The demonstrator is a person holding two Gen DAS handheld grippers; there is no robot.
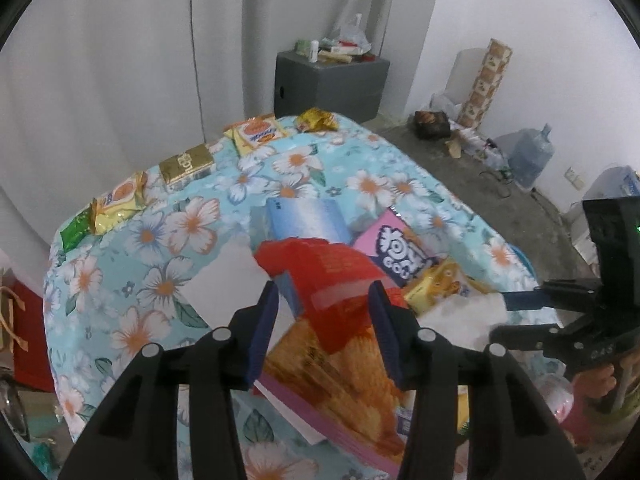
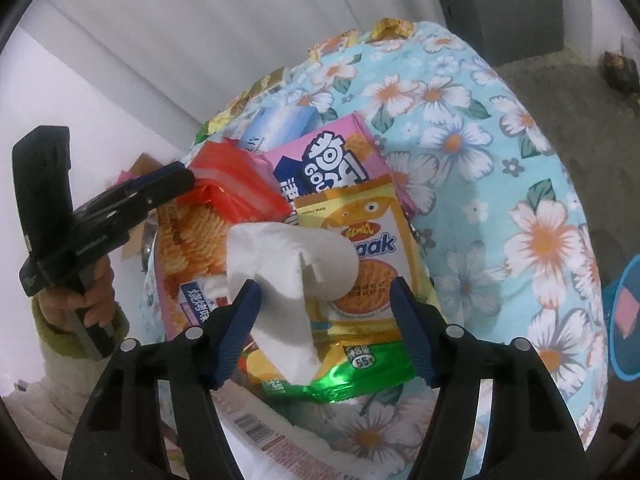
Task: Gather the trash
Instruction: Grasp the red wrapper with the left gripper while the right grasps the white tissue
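A heap of snack wrappers lies on the floral cloth [image 1: 160, 248]. My left gripper [image 1: 323, 286] stands over it with a red packet [image 1: 320, 264] between its jaws; a gap shows beside the left pad. Under it lie an orange crisps bag [image 1: 340, 372] and a pink packet [image 1: 400, 252]. My right gripper [image 2: 324, 282] straddles a crumpled white tissue [image 2: 288, 256], which touches only the left finger [image 2: 240, 312]. The tissue rests on a yellow snack packet [image 2: 372, 232] and a green wrapper [image 2: 360, 376]. A hand holds the left gripper [image 2: 180, 180] at the red packet [image 2: 236, 184].
Several more wrappers [image 1: 120, 204] line the cloth's far edge by the curtain. A grey cabinet [image 1: 332, 80] with clutter stands behind; a water jug [image 1: 532, 156] and boxes sit along the wall. A red bag [image 1: 28, 332] stands at the left, and a blue-rimmed bin [image 2: 628, 320] at the right.
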